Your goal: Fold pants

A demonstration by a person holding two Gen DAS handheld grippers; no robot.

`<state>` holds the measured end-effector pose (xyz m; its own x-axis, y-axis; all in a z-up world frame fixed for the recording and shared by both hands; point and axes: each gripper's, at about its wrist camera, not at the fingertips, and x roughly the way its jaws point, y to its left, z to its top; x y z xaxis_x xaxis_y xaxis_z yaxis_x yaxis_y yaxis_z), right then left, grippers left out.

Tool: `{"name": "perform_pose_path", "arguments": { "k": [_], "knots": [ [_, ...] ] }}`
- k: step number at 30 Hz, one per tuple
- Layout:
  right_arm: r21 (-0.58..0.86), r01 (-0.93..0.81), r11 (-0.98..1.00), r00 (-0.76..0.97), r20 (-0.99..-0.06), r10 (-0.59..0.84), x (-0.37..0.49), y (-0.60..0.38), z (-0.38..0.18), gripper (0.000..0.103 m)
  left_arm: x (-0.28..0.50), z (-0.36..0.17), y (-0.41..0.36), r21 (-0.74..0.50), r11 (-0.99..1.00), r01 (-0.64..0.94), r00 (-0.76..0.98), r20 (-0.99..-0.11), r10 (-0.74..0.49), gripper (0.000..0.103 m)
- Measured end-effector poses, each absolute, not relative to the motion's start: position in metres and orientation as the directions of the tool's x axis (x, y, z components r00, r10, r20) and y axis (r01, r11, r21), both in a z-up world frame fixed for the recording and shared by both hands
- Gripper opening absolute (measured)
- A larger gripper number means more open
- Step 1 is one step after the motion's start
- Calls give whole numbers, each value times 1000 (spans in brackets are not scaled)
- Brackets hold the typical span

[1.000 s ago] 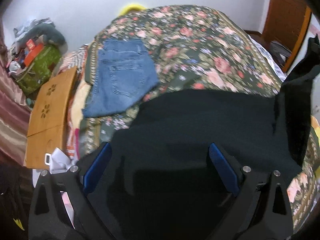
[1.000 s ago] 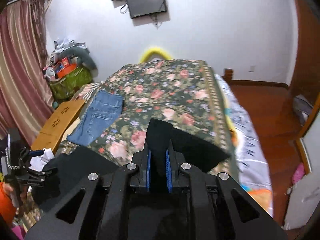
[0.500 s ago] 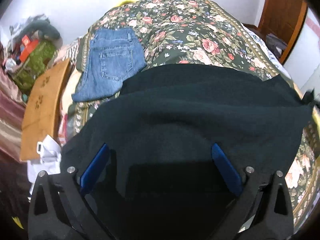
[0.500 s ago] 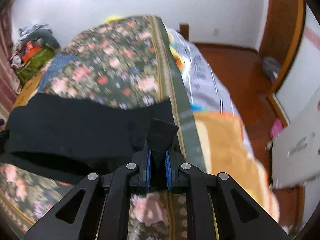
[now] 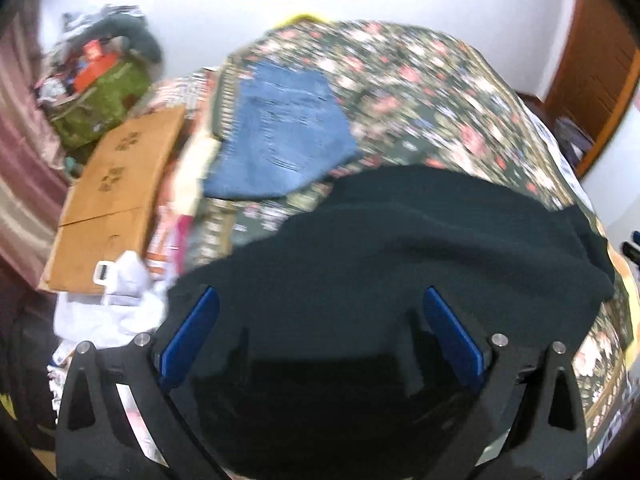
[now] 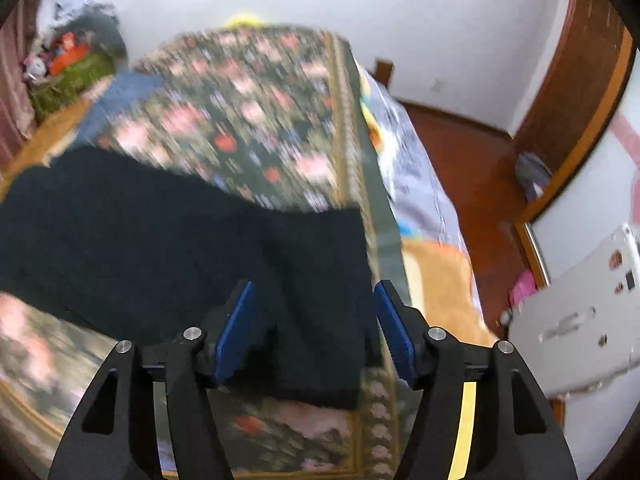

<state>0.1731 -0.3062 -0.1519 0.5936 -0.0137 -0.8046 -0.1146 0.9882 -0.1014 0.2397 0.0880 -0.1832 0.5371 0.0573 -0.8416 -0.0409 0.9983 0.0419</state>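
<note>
- The black pants (image 5: 420,248) lie spread across the near end of the bed, on the floral bedspread (image 5: 420,92). One fold looks already laid, since a doubled edge runs across the cloth in the left wrist view.
- The left gripper (image 5: 320,320) has its jaws spread wide over the near left part of the pants. The cloth lies between and beneath the blue pads (image 5: 192,328), but they hold nothing.
- The right gripper (image 6: 314,316) is also parted, astride the near right end of the pants (image 6: 160,232) by the bedspread's bordered edge. It clamps nothing.
- Judged from this, the step in hand is a release after laying a fold, with both grippers free above the cloth.
- The next move probably calls for fresh grips on one end of the pants, both corners pinched through all layers, then a carry across to halve the length.
- Both views are motion-blurred, so the exact edge alignment cannot be told.
- Folded blue jeans (image 5: 280,140) lie at the far left of the bed, well apart from the pants, beside a brown cardboard box (image 5: 116,200).
</note>
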Motion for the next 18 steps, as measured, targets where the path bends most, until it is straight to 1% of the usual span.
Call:
{"name": "perform_pose_path", "arguments": {
  "k": [4,7,8,12,16,18],
  "knots": [
    [-58,-197,979,648,-756,86,183,-266,-120,63,237,-174,141,52,988,-143,557,-821,124,103],
    [-22,-291,956,664,-725,186,192,-225,-102,64,236,-176,182,40,975,-218,543,-825,155,103],
    [-6,-336,942,660,-715,231,198,-206,-96,64,236,-180,197,28,969,-244,534,-831,158,103],
    [14,-441,898,634,-702,323,220,-149,-91,65,244,-207,247,19,946,-324,459,-871,175,103],
    [48,-525,849,564,-728,390,244,-101,-98,65,257,-243,268,-16,940,-340,377,-918,121,103],
    [61,-564,824,515,-753,408,260,-76,-111,65,265,-263,272,-74,945,-318,344,-938,43,103]
  ]
}}
